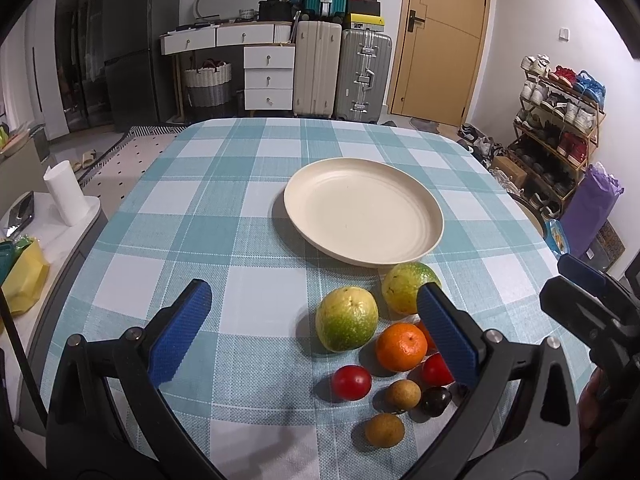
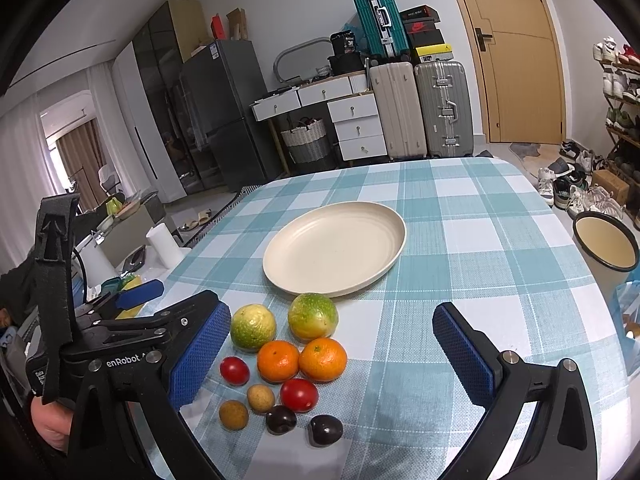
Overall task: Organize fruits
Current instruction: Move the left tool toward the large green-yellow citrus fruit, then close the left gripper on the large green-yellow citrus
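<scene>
Both tools spread wide and holding nothing, left tool point(image 1: 316, 332), right tool point(image 2: 332, 352), fruits point(image 2: 280, 364) clustered on checked worktop point(image 2: 480, 240), just before bare plate point(image 2: 334, 248)

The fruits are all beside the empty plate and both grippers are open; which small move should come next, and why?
Probably lower the right hand-held gripper onto the right orange, the fruit nearest the middle of its open jaws. The plate holds nothing, and the left hand-held gripper is also open and empty.
</scene>
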Available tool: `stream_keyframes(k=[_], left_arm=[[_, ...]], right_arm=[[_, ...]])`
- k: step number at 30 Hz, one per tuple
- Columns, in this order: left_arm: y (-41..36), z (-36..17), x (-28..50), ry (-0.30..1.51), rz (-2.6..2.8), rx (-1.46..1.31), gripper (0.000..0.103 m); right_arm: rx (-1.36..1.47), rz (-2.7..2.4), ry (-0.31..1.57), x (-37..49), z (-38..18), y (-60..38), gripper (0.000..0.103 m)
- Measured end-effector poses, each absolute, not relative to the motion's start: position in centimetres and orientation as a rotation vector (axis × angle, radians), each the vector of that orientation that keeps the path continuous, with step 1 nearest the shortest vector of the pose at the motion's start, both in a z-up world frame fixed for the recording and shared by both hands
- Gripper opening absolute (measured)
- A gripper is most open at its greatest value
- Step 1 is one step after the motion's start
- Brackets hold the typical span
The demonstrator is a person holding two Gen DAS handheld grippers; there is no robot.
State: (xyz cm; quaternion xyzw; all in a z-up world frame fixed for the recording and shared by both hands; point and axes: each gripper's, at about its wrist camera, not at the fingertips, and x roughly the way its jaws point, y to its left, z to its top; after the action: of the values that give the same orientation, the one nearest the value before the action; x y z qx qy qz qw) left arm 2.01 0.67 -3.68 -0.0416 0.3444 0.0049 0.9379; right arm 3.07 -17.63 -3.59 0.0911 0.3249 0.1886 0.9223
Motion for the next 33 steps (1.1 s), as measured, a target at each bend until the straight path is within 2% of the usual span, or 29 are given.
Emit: stream_keyframes(k=[31,33], left_arm=[[1.6,-8.3,7.0,0.895,-0.096,-0.192,0.102],[1.6,-8.7,7.4,0.910,-0.116,-0.203,0.097]], right_arm=[[0.221,0.394,0.736,5.9,-6.2,-17.9,0.103],[0.221,0.393,0.742,6.2,-6.4,-17.8,0.103]])
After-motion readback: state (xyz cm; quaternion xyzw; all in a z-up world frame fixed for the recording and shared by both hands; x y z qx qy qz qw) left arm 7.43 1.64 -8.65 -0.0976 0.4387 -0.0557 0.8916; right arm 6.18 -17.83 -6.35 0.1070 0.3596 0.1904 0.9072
